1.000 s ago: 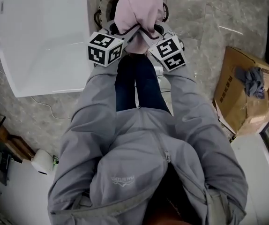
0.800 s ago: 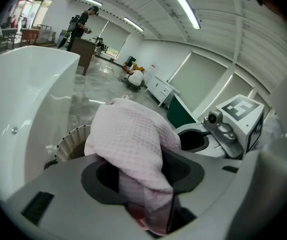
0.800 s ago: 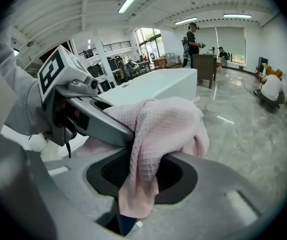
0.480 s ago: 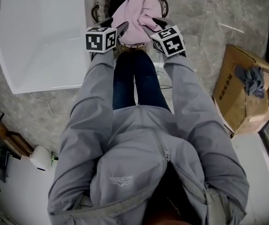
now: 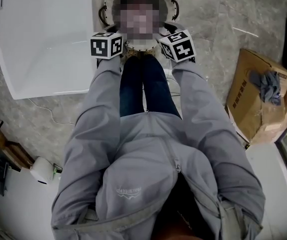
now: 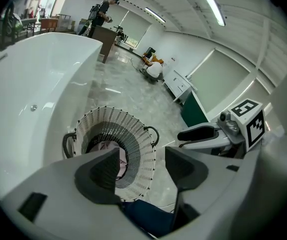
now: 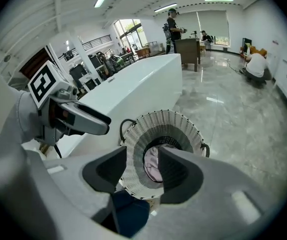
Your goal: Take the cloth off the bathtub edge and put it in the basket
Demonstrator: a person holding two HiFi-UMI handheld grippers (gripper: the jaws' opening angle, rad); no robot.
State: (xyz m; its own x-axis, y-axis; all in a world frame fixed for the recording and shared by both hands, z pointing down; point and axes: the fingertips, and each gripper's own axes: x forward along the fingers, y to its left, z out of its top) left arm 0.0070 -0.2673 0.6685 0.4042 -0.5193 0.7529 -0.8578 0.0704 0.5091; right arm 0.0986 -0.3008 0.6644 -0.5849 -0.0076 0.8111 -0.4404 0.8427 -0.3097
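Change: a second ago both hand-held grippers held the pink cloth bunched above the basket (image 7: 164, 118). Now the cloth (image 7: 153, 166) lies down inside the basket, and both grippers hang over its near rim. The jaws of the left hand-held gripper (image 6: 142, 167) have just been opening and stand well apart. Nothing is between them, only the basket and a bit of the cloth far below, seen past the left jaw. The jaws of the right hand-held gripper (image 7: 141, 171) have also just been opening. They stand apart by less and are also empty; the cloth shows through the gap but sits in the basket, clear of the pads.

Judgement: the cloth is released and off the bathtub (image 5: 43, 39), so the task looks as good as done. What remains is to lift both grippers away.

Around: the basket stands on the floor (image 5: 218, 24) just beside the bathtub's outer wall, with the person's legs (image 5: 143, 84) right behind it. A cardboard box (image 5: 256, 99) with a grey rag (image 5: 266, 84) on it is well apart toward the right. A thin cable (image 5: 48, 115) runs on the floor by the bathtub's near edge. Other people (image 7: 173, 21) are far back in the room.

In the way: nothing. The basket rim and its handles are the only things close to the jaws.
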